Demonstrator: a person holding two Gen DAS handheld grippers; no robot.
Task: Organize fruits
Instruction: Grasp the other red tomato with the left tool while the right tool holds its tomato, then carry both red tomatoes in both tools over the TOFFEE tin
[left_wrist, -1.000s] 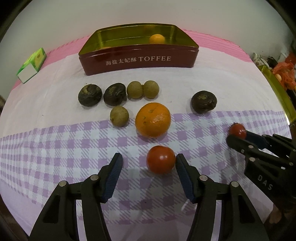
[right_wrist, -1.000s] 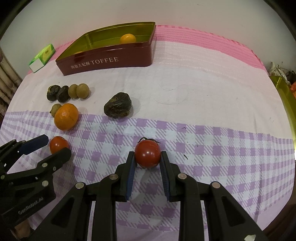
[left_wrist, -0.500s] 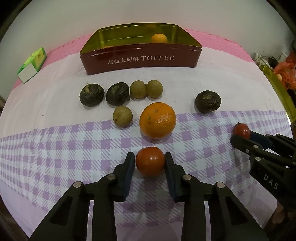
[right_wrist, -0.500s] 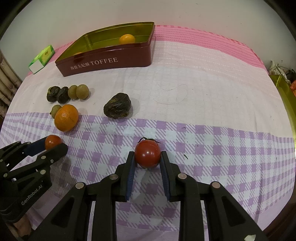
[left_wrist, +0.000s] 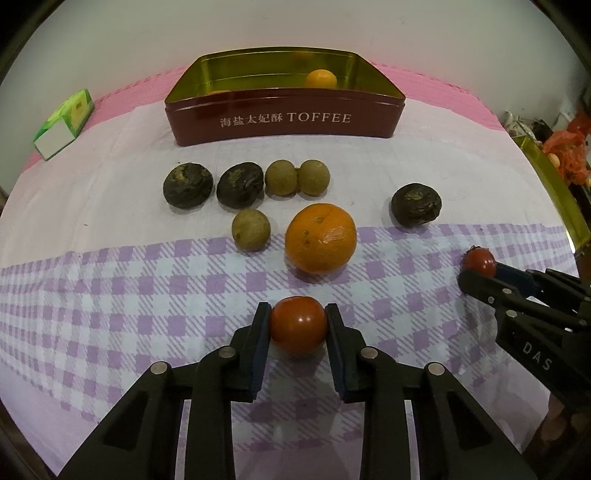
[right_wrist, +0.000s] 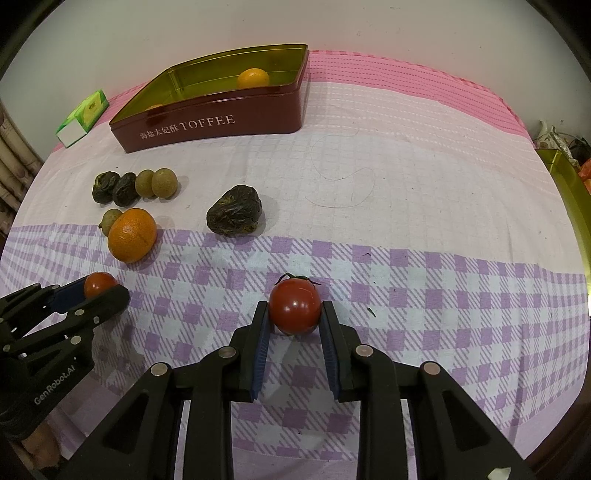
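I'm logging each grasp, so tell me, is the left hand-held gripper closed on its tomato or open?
Closed. The left hand-held gripper has both blue pads pressed against the sides of the tomato, with no gap showing.

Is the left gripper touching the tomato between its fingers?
Touching. The left wrist view shows both fingers of the left gripper pressed against the tomato, with no gap.

The toffee tin's (left_wrist: 284, 118) front wall hides a second orange (left_wrist: 218, 91).
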